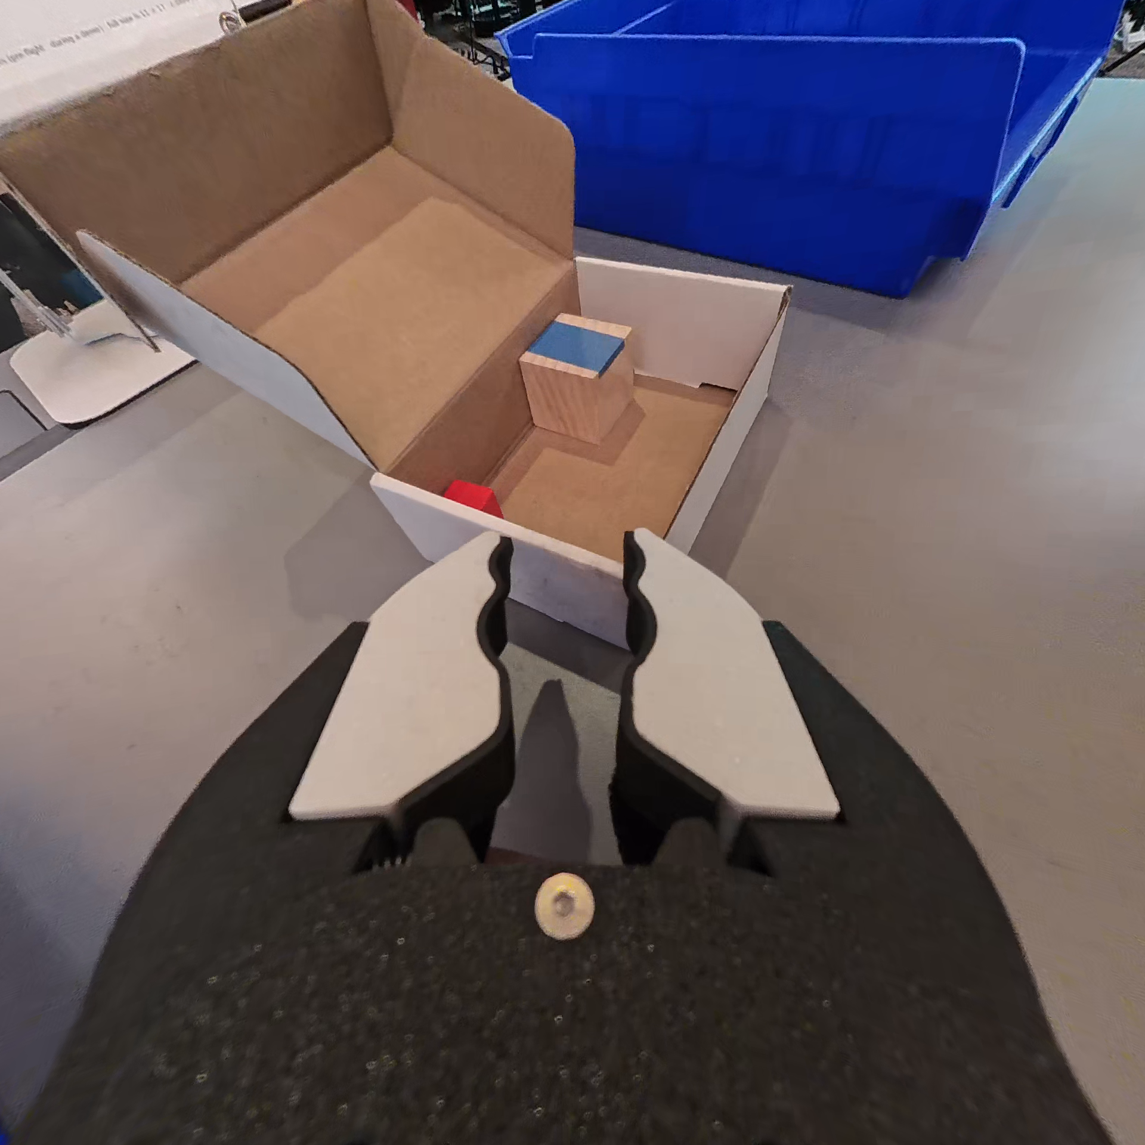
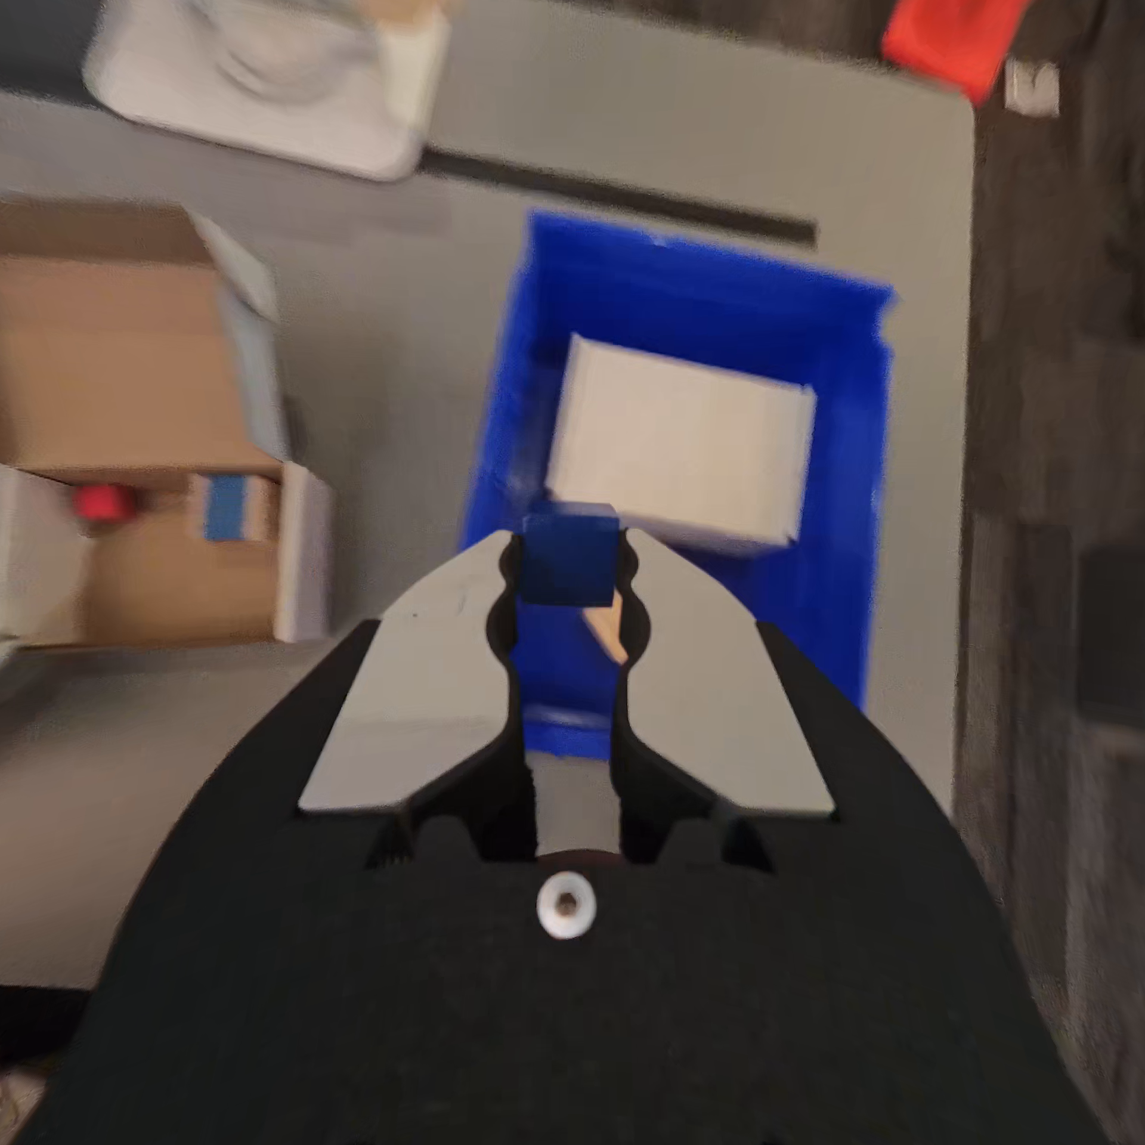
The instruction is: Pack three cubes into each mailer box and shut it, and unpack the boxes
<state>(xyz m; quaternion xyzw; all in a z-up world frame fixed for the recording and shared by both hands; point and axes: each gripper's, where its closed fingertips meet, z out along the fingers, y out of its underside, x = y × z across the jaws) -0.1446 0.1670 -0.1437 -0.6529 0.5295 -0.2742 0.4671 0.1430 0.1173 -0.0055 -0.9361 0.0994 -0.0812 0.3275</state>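
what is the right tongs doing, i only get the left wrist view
Observer: The right tongs are shut on a dark blue cube, above the blue bin.
Operator: anything inside that bin, i only see its wall
Observer: Yes, a closed white mailer box lies in it.
Operator: is my open box near it
Observer: The open mailer box sits apart from the bin, off to one side, with the red cube and the blue-topped wooden cube inside.

Left claw (image 1: 567,557) agape, right claw (image 2: 567,561) clamped
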